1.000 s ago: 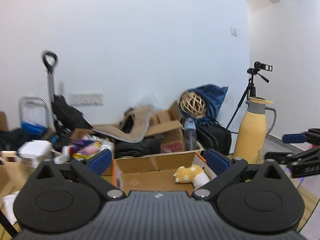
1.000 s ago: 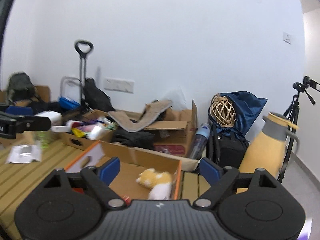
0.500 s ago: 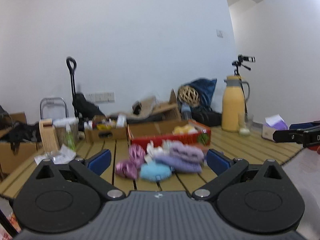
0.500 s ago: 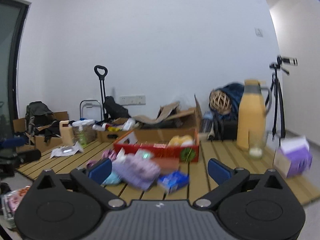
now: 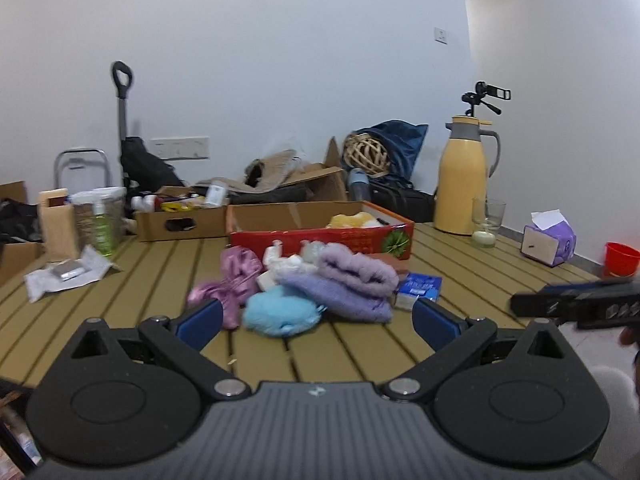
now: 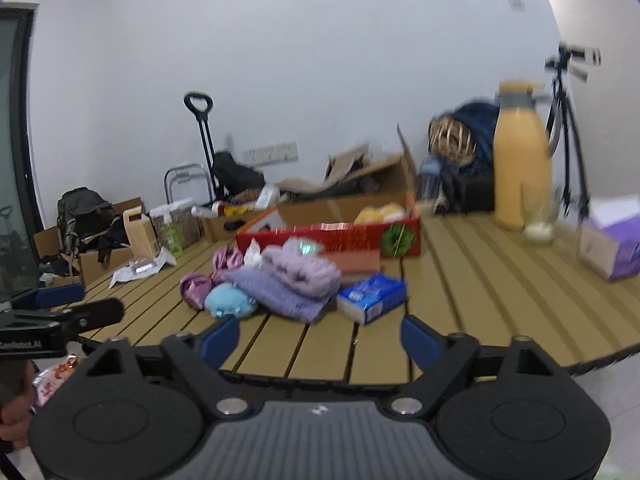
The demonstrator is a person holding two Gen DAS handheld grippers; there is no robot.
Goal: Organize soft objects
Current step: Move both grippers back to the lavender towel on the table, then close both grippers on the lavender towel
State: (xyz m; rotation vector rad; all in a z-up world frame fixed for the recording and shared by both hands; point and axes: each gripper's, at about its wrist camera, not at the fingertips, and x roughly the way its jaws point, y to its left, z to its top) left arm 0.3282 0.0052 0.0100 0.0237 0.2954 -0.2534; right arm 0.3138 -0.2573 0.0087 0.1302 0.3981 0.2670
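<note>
Slatted yellow-brown wooden table (image 5: 460, 264) against a bare white wall, clutter stacked at the back, and your pile of soft things sits mid-table, just in front of the red printed cardboard box (image 5: 320, 236). Your left gripper (image 5: 316, 316) hangs short of the pile, tongs wide apart with nothing between them; your right gripper (image 6: 320, 332) is drawing its tongs inward right now, but they are still apart and nothing sits between them either. Count with me: one folded lilac fleecy cloth (image 5: 352, 280), one round pale-blue plush toy (image 5: 280, 312) touching its near-left edge, one crumpled pink satin pouch (image 5: 234, 276) beside that, some small white pieces (image 5: 280, 264) behind, too blurred to count. One yellow plush toy (image 5: 350, 221) already lies in the box. One blue-and-white tissue packet (image 6: 372, 296) rests just right of the cloth. I'd judge all of it light and squashy: nothing fragile, but it will sag and unfold. Take the cloth across its thick folded middle, not a loose corner. Pinch the blue plush through its belly. The satin looks slippery, so bite deep into a gathered bunch.
</note>
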